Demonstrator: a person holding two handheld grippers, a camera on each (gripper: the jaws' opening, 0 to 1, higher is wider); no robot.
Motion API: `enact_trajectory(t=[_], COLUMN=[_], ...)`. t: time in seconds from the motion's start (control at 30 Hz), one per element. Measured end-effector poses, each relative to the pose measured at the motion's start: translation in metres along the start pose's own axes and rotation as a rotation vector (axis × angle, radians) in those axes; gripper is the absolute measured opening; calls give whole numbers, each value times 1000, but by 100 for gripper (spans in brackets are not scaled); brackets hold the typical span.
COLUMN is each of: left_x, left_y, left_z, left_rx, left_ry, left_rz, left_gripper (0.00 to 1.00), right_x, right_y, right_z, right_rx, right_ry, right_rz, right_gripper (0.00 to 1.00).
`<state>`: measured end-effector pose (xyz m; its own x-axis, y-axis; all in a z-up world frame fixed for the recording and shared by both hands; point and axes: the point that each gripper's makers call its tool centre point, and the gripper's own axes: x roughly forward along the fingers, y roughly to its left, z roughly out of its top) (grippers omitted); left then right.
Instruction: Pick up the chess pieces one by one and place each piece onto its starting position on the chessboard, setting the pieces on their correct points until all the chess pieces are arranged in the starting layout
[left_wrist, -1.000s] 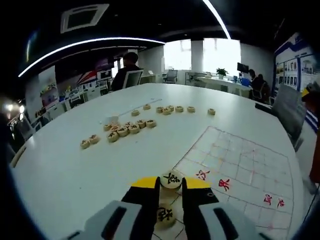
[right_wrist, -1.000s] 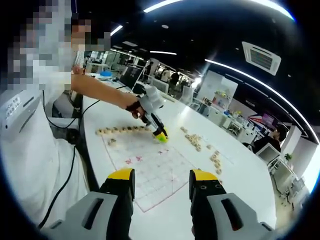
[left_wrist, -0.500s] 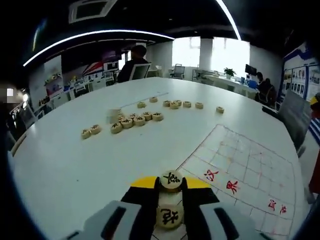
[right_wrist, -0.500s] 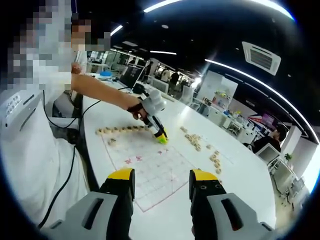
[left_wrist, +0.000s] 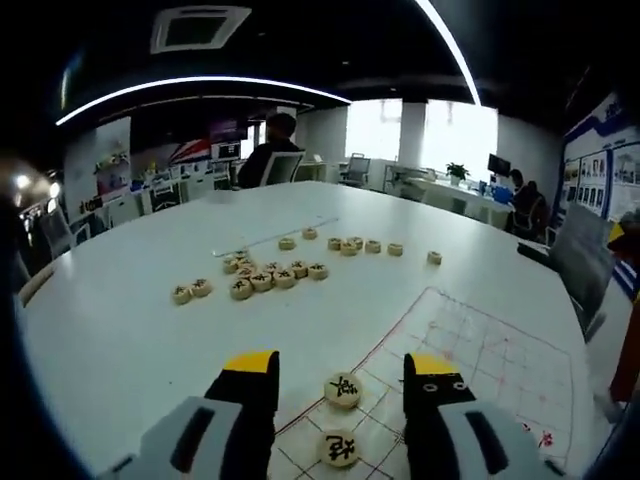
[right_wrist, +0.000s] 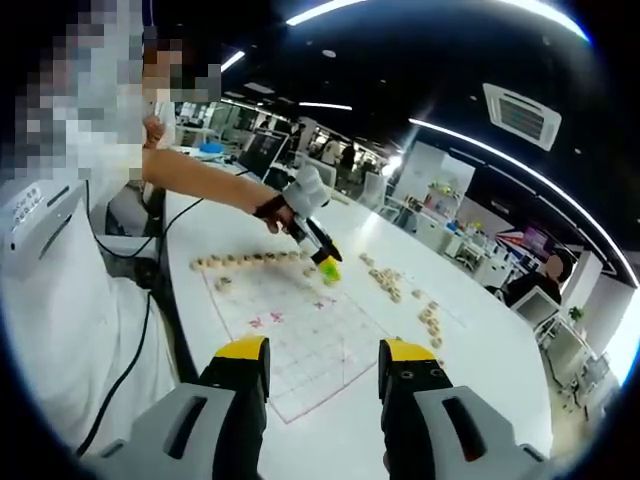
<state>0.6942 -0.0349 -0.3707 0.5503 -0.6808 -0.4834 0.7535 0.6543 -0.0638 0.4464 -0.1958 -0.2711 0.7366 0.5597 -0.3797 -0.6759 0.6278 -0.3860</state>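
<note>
Left gripper view. We see the left gripper (left_wrist: 340, 372) with its two yellow-tipped fingers (left_wrist: 250, 365) spread wide apart and holding nothing. Between them, on the near left corner of the board (left_wrist: 480, 360), lies a round piece (left_wrist: 343, 390) with a black character, flat on a grid point and apart from both fingers. A second piece (left_wrist: 339, 449) lies just nearer, also between the jaws. On the white table (left_wrist: 130, 330), far left of the board, we see a cluster of loose pieces (left_wrist: 262, 280); a short row (left_wrist: 365, 246) lies farther off to its right, and one single piece (left_wrist: 434, 258) sits alone beyond that.

Right gripper view. We see a person's arm (right_wrist: 200, 180) reaching in from the left, with the left gripper (right_wrist: 325, 265) raised just above the far edge of the board (right_wrist: 300, 340). A row of pieces (right_wrist: 245, 259) lines the board's left edge. The right gripper (right_wrist: 322, 362) is in the foreground, fingers (right_wrist: 405, 352) apart and empty, above the table near the board. More loose pieces (right_wrist: 385, 280) lie to the right of the board.
</note>
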Motion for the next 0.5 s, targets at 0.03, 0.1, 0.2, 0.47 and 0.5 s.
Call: enact_trajectory(t=[0.03,0.1,0.2,0.47,0.5], left_x=[-2,-4,-8,-16,-15], left_y=[4,10,14,22,24], left_z=[0,0,0,0,0], left_rx=[-3,-9,-13,-6,-3], left_ry=[-5,-15,-18,-37,-34], left_rz=[10,23,31,46,51], left_gripper=[51,51,50,48,48], right_x=[0,0,0,3,3], right_y=[0,0,0,2,2], right_z=[0,0,0,1,1], right_rx=[1,1,0,-1,-2], right_ry=[-1,1,2,4,3], right_rz=[-1,-2,0,3,4], right_gripper=[44,44,44,44,44])
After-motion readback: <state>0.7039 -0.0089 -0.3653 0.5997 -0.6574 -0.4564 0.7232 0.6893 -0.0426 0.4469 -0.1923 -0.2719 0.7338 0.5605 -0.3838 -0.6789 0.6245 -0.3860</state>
